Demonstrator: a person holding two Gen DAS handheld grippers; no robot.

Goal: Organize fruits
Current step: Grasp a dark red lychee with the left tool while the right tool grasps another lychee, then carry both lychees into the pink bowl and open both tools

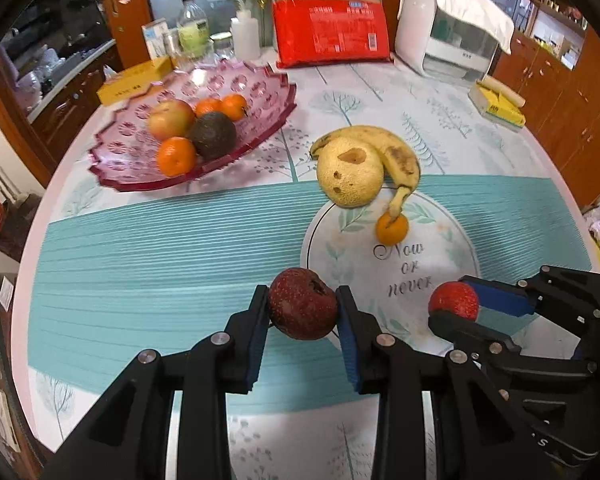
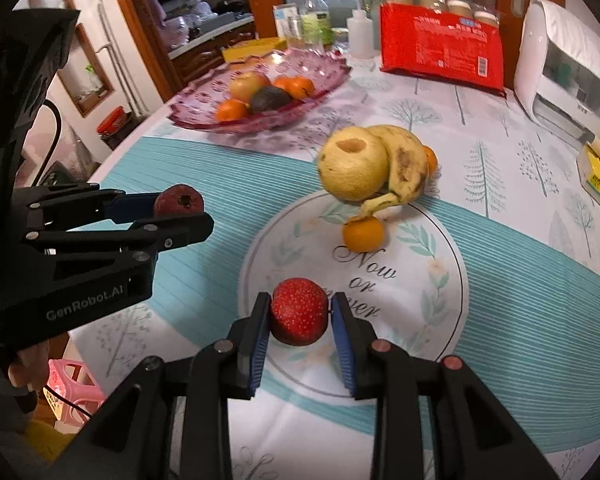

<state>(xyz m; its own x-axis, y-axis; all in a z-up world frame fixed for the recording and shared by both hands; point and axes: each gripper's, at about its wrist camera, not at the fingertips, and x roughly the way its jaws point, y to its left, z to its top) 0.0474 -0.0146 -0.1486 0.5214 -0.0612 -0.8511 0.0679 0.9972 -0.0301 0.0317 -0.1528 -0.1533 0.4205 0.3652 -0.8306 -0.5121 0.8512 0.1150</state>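
My left gripper [image 1: 302, 306] is shut on a dark red fruit [image 1: 302, 303], held above the table; it also shows in the right wrist view [image 2: 179, 201]. My right gripper [image 2: 300, 312] is shut on a bright red speckled fruit [image 2: 299, 311], seen too in the left wrist view [image 1: 454, 300]. A pink glass fruit bowl [image 1: 260, 92] at the far left holds an apple [image 1: 170, 118], an avocado [image 1: 213, 134] and tangerines [image 1: 176, 156]. On the table lie a yellow melon [image 1: 350, 172], a banana [image 1: 396, 156] and a tangerine [image 1: 392, 229].
At the table's far edge stand a red pack of jars [image 1: 330, 34], a white appliance [image 1: 446, 28], bottles [image 1: 192, 28] and a yellow box [image 1: 134, 82]. Another yellow box [image 1: 498, 104] lies at the right. Wooden cabinets surround the table.
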